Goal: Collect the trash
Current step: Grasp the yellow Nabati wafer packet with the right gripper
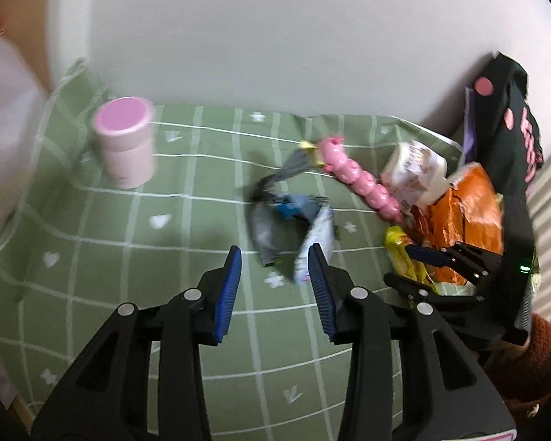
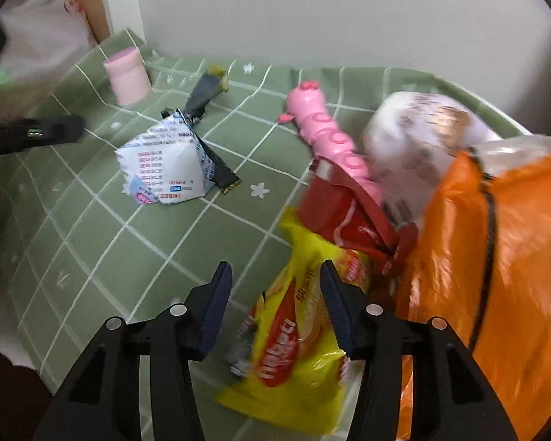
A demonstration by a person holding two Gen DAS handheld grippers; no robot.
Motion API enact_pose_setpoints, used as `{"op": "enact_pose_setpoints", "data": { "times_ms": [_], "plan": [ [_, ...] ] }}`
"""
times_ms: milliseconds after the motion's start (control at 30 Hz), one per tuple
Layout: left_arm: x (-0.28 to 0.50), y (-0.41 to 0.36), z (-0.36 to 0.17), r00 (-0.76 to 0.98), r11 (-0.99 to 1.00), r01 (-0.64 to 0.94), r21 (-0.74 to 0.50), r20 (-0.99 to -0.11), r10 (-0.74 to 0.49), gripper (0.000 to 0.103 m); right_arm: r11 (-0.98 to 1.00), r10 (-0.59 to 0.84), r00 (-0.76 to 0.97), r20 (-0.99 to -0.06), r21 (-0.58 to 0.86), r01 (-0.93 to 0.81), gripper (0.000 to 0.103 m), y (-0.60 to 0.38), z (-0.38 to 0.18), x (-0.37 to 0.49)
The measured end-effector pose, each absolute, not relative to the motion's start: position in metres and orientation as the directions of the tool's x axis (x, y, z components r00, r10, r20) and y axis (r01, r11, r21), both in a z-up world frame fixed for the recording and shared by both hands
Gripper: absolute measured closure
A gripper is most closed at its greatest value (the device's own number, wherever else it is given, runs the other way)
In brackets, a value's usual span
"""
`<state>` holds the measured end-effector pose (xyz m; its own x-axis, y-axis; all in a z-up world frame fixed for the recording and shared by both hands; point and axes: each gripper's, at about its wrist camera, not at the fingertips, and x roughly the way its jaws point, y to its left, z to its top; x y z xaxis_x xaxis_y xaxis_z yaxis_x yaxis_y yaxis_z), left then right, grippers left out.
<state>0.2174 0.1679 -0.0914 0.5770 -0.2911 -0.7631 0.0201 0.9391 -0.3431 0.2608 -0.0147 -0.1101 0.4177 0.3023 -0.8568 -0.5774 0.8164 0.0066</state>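
My left gripper (image 1: pixel 274 272) hangs wide open and empty above the green checked tablecloth (image 1: pixel 128 257), its fingers pointing at a crumpled white printed wrapper (image 1: pixel 314 246). My right gripper (image 2: pixel 275 286) is also wide open, holding nothing, above a yellow and red snack bag (image 2: pixel 297 349) lying beside an orange plastic bag (image 2: pixel 503 275). A pink cylindrical container (image 1: pixel 125 143) stands well apart.

A matt green checked cloth (image 2: pixel 103 242) fills the lower left. At lower centre lies a glossy yellow plastic snack wrapper (image 2: pixel 294 334), with a crinkled, shiny orange plastic bag (image 2: pixel 514 275) at right. The pink caterpillar toy (image 2: pixel 327 128) above looks smooth, glossy plastic.
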Motion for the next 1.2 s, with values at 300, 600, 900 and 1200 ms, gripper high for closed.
{"op": "enact_pose_setpoints", "data": {
  "times_ms": [300,600,900,1200],
  "plan": [
    [0.254,0.122,-0.126,0.474,0.943,0.058,-0.328,-0.822,-0.315,0.073,0.873,0.387,0.436,-0.812,0.171,-0.457,0.056,-0.071,-0.09,0.221],
    [0.23,0.12,-0.13,0.38,0.862,0.103,-0.496,-0.781,-0.495,0.098,0.875,0.407,0.438,-0.801,0.205,-0.438,0.056,-0.091,-0.103,0.234],
    [0.21,0.129,-0.126,0.381,0.891,0.095,-0.443,-0.811,-0.444,0.08,0.874,0.387,0.436,-0.812,0.174,-0.453,0.056,-0.072,-0.112,0.253],
    [0.208,0.153,-0.103,0.528,0.928,0.075,-0.365,-0.775,-0.347,0.067,0.855,0.473,0.465,-0.748,0.263,-0.447,0.056,-0.077,-0.101,0.22]
  ]
}}
